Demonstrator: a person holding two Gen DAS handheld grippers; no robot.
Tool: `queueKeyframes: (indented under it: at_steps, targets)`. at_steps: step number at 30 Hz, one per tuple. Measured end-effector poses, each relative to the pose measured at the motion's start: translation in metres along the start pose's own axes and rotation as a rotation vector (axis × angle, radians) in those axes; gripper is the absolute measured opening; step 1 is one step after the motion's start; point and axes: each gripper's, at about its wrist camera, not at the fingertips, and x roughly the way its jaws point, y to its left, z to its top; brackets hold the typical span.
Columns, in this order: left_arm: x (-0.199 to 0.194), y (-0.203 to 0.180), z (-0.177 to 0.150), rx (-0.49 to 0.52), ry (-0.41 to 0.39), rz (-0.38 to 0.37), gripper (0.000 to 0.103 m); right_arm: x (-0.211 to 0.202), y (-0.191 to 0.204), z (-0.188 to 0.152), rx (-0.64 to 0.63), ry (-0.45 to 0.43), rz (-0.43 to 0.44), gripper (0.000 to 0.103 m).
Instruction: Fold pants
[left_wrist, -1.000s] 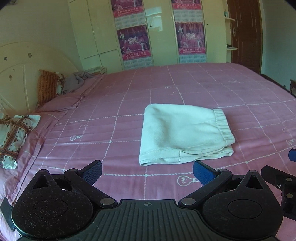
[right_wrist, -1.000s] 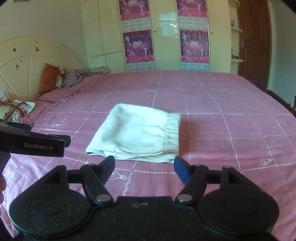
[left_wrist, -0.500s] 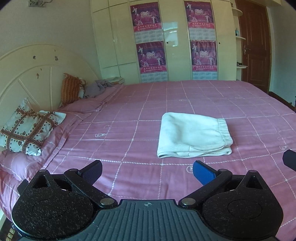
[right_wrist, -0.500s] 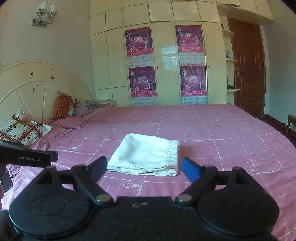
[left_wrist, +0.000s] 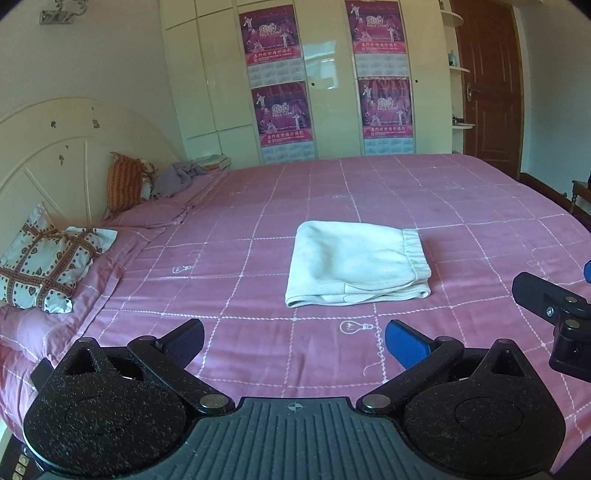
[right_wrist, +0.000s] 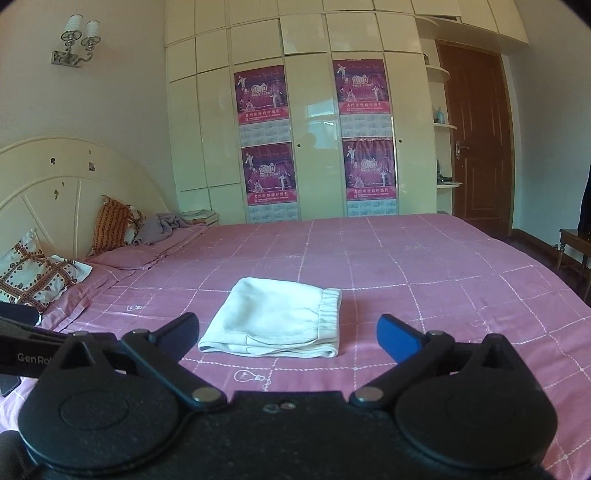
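The cream pants (left_wrist: 354, 264) lie folded into a compact rectangle on the pink checked bedspread (left_wrist: 258, 350), elastic waistband at the right end. In the right wrist view the same pants (right_wrist: 277, 321) rest just beyond the fingers. My left gripper (left_wrist: 293, 341) hovers open in front of the pants, well short of them, nothing between its fingers. My right gripper (right_wrist: 286, 332) is also clear of the cloth, its jaws opening wide and empty. Part of the right gripper (left_wrist: 554, 306) shows at the right edge of the left wrist view.
A patterned pillow (left_wrist: 48, 266), an orange cushion (left_wrist: 125, 184) and a grey garment (left_wrist: 177, 177) lie by the headboard on the left. Cream wardrobes with pink posters (left_wrist: 280, 92) stand behind the bed. A brown door (left_wrist: 487, 85) is at the right; a wooden chair (right_wrist: 576, 247) stands by the bed's right side.
Both grippers have pulled back and risen from the pants, so the folded pants look smaller and farther off. The right gripper's fingers have spread wider apart.
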Motion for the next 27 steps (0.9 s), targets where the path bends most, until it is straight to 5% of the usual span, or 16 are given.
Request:
queueKeyframes:
  at_steps: [27]
  targets:
    - [0.025,-0.008,-0.002,-0.014,0.066,-0.045,0.103,0.007,-0.008,-0.008,0.014,0.013,-0.032,0.103]
